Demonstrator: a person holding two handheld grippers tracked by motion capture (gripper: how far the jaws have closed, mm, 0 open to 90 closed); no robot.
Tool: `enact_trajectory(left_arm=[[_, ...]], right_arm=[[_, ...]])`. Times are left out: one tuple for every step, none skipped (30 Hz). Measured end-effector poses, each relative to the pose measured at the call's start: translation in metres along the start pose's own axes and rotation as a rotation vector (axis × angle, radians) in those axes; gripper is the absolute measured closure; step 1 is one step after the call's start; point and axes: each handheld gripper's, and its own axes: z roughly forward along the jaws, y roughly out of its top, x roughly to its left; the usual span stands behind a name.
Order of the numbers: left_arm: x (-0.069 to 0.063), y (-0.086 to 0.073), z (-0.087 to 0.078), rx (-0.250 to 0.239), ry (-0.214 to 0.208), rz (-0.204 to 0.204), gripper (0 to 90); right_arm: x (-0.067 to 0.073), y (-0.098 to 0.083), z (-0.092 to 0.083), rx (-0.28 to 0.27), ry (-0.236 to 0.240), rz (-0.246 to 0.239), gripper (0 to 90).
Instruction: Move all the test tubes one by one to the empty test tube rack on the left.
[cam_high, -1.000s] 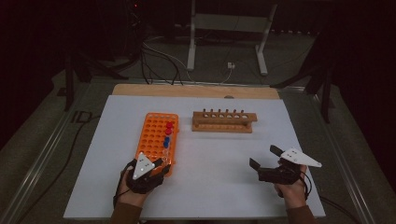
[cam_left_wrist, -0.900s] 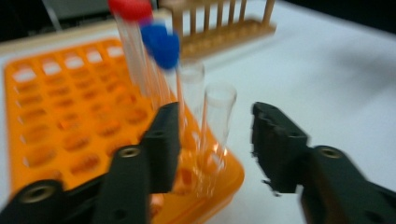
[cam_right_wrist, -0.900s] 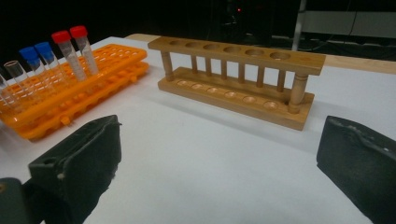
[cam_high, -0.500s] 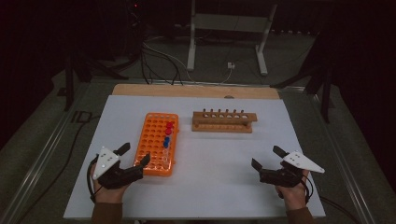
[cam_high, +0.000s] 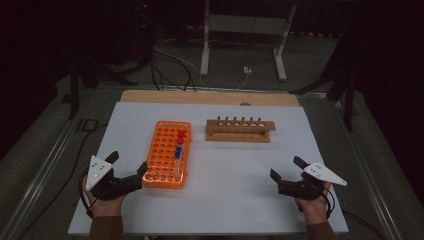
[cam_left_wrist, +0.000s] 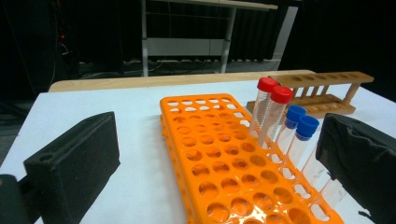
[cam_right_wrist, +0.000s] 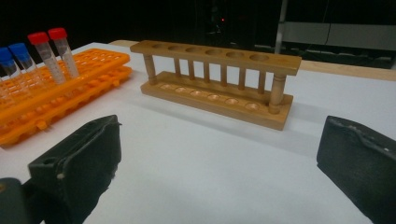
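An orange tube rack (cam_high: 167, 152) lies left of centre on the white table. It holds two red-capped tubes (cam_high: 181, 136), two blue-capped tubes (cam_high: 178, 151) and clear capless tubes at its near right. My left gripper (cam_high: 128, 163) is at the rack's near left corner. Its jaws have just been opening and stand open, gripping nothing. The left gripper view looks across the rack (cam_left_wrist: 224, 158) between the wide jaws of my left gripper (cam_left_wrist: 219, 154). My right gripper (cam_high: 286, 167) is open near the table's front right, facing the empty wooden rack (cam_right_wrist: 215, 79).
The wooden rack (cam_high: 240, 130) stands right of the orange one, toward the back. A wooden board (cam_high: 210, 97) lines the table's far edge. Cables and a metal stand (cam_high: 245, 30) are on the floor behind. Bare white table (cam_high: 230, 190) lies between my hands.
My left gripper has moved left, off the orange rack's near end, and its jaws have opened wide. The right gripper has stayed where it was.
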Motion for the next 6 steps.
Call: enact_trajectory(left_arm=[[0.0006,-0.001,0.0003,0.001,0.002,-0.006,0.5],[0.0013,-0.0018,0.0003,0.004,0.006,-0.009,0.4],[0.002,-0.0023,0.0003,0.004,0.007,-0.015,0.4],[0.0027,-0.0027,0.0004,0.004,0.007,-0.021,0.4],[0.0031,-0.0029,0.0003,0.003,0.01,-0.025,0.5],[0.0035,-0.0032,0.0002,0.005,0.014,-0.027,0.5]], right_arm=[[-0.0002,-0.0002,0.0003,0.002,0.001,0.001,0.3],[-0.0005,-0.0005,0.0006,0.004,0.0,0.001,0.3],[-0.0004,-0.0006,0.0009,0.007,0.0,0.004,0.3],[-0.0004,-0.0008,0.0012,0.01,-0.001,0.004,0.3],[-0.0003,-0.0009,0.0016,0.013,-0.002,0.005,0.3],[-0.0004,-0.001,0.0019,0.016,-0.002,0.005,0.3]])
